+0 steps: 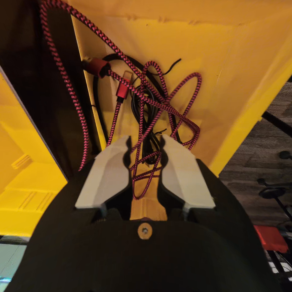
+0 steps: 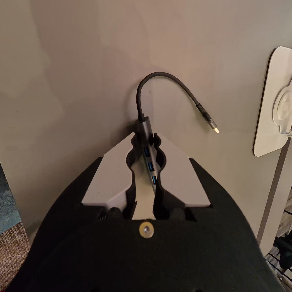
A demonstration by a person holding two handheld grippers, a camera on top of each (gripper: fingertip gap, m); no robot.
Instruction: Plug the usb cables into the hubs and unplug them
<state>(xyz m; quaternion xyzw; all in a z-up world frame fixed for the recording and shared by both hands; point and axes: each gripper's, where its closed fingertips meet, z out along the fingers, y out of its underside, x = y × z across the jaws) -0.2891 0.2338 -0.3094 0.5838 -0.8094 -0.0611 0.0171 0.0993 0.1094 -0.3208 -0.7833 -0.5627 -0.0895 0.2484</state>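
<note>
L tongs over the cable bin, R tongs clamped on the USB hub.

Two grippers w/ white fingers on black bodies. Left gripper [image 1: 145, 139]: jaws spread apart, gripping nothing, poised over the tangle inside a yellow plastic bin [image 1: 197, 52]. In the bin: red-and-black braided USB cables [image 1: 178, 110], count unclear as they loop over each other, w/ two red metal plugs [image 1: 122, 91] showing; also a thin black cable bundle [image 1: 142, 102] in the middle. One braided strand runs up and out over the bin's left wall. Right gripper [image 2: 144, 134]: pinched on one slim grey aluminium USB hub [image 2: 146, 147], tilted, three blue ports visible; its short black lead [image 2: 165, 79] arcs up and right, plug hanging free in front of a beige wall [image 2: 79, 63]. One white wall plate [image 2: 271, 102] at right edge.
</note>
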